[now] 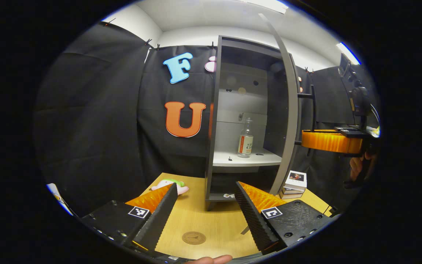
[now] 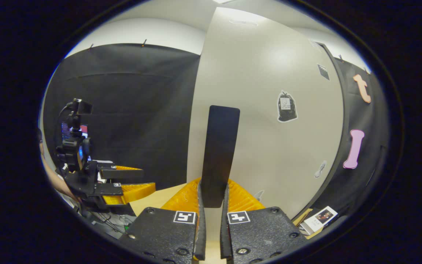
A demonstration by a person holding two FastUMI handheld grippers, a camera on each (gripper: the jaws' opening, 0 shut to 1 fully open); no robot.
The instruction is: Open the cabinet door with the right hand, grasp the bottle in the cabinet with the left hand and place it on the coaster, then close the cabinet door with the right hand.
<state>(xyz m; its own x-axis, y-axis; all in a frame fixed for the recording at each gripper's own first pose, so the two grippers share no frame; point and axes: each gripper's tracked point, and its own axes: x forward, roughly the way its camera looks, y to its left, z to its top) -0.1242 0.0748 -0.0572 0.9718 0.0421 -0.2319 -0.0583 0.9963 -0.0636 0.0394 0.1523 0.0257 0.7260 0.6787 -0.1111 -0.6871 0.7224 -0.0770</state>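
My right gripper (image 2: 213, 200) clamps the door handle (image 2: 219, 154), cabinet door (image 1: 288, 110) swung open. My left gripper (image 1: 205, 205) gapes; the bottle (image 1: 245, 138), on the shelf at one o'clock, needs reaching next.

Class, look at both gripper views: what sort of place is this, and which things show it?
Probably a staged recording booth, not a home: black cloth wall all round, one small cabinet on a wooden table, holding a lone bottle.

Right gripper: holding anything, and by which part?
Yes: the right gripper is shut on the cabinet door handle, at its lower end. The left gripper is open, empty.
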